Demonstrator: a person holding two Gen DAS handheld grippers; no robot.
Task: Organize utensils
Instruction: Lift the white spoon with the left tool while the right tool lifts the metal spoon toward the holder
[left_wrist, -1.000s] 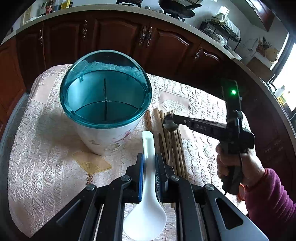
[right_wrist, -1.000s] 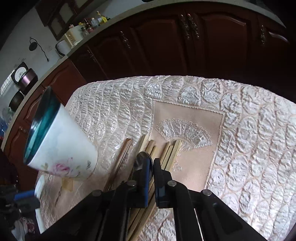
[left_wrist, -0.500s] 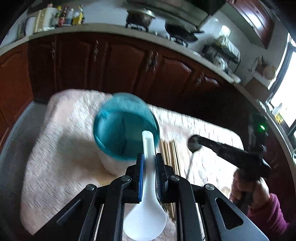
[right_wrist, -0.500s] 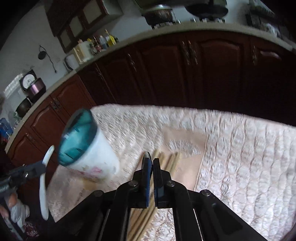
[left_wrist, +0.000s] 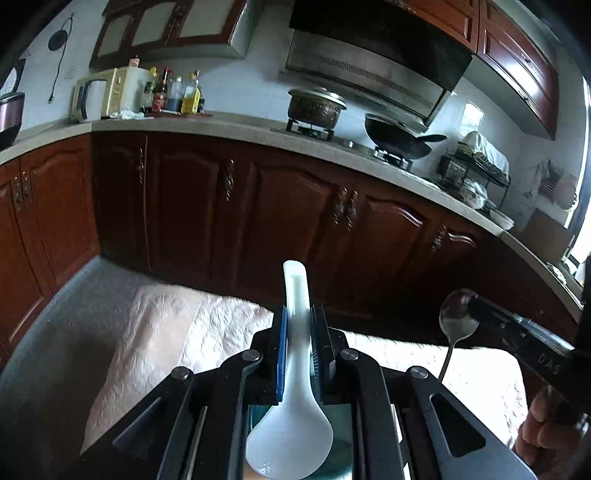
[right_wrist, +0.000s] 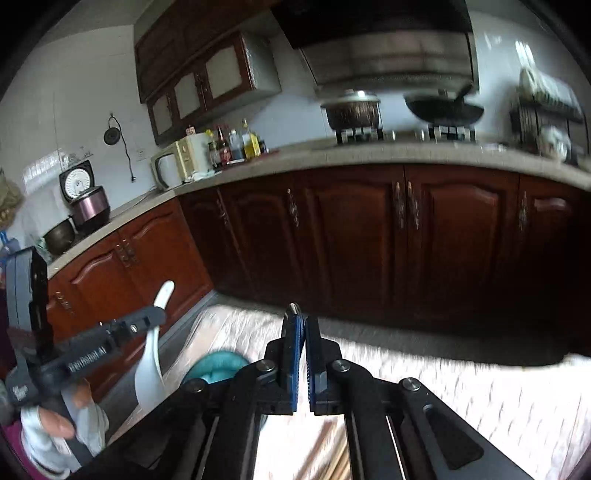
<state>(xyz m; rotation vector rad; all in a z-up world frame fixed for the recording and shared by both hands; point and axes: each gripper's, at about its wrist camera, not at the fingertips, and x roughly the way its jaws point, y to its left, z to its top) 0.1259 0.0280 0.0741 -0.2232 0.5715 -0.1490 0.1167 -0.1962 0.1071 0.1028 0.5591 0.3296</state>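
My left gripper (left_wrist: 297, 314) is shut on a white ceramic soup spoon (left_wrist: 291, 435), handle pointing up, bowl low over the teal-rimmed utensil holder (left_wrist: 341, 439). In the right wrist view the same white spoon (right_wrist: 149, 376) hangs in the left gripper (right_wrist: 157, 317) beside the holder's teal rim (right_wrist: 218, 365). My right gripper (right_wrist: 301, 325) is shut on a metal spoon whose bowl edge (right_wrist: 293, 307) shows between the pads. In the left wrist view that metal spoon (left_wrist: 456, 319) hangs handle down from the right gripper (left_wrist: 474, 304).
A cream quilted tablecloth (left_wrist: 177, 332) covers the table. Wooden chopsticks (right_wrist: 325, 446) lie on it below my right gripper. Dark wooden cabinets (right_wrist: 406, 236) and a counter with stove, pots and bottles stand behind.
Both grippers have lifted and tilted upward with their spoons. The holder has dropped to the bottom of both views, and the kitchen wall now fills them.
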